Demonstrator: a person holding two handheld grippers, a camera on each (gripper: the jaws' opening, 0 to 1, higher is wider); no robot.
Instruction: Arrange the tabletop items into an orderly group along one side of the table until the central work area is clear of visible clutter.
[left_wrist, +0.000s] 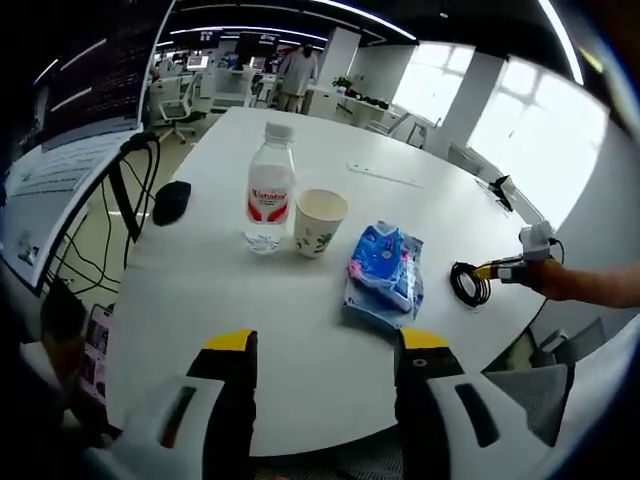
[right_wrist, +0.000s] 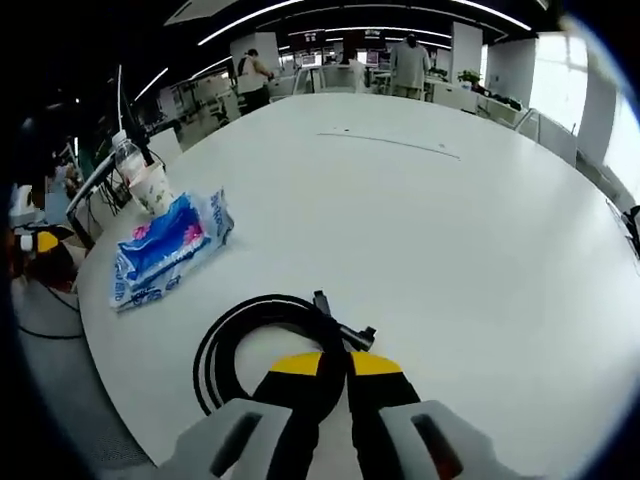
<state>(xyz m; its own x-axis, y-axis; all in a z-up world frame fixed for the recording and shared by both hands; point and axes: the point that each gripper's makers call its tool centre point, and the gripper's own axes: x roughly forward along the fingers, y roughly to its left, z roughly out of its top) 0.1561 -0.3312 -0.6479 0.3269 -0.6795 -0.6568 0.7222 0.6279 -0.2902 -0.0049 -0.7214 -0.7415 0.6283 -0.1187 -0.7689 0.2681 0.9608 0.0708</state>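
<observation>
In the left gripper view a clear water bottle (left_wrist: 268, 190) with a red label stands upright beside a paper cup (left_wrist: 320, 222). To their right lies a blue tissue pack (left_wrist: 385, 275). My left gripper (left_wrist: 326, 345) hovers open over the table's near edge, holding nothing. Near the right edge lies a coiled black cable (left_wrist: 468, 283), with my right gripper (left_wrist: 520, 262) at it. In the right gripper view my right gripper (right_wrist: 336, 362) is shut on the black cable (right_wrist: 240, 340), whose coil rests on the table. The tissue pack (right_wrist: 165, 245), cup (right_wrist: 150, 185) and bottle (right_wrist: 128, 155) sit at the left.
A black mouse (left_wrist: 172, 200) lies by the left edge of the white round table (left_wrist: 300, 380). A thin pale strip (left_wrist: 385, 175) lies on the far side. A monitor and hanging cords (left_wrist: 95, 250) stand off the left edge. Office desks and people are far behind.
</observation>
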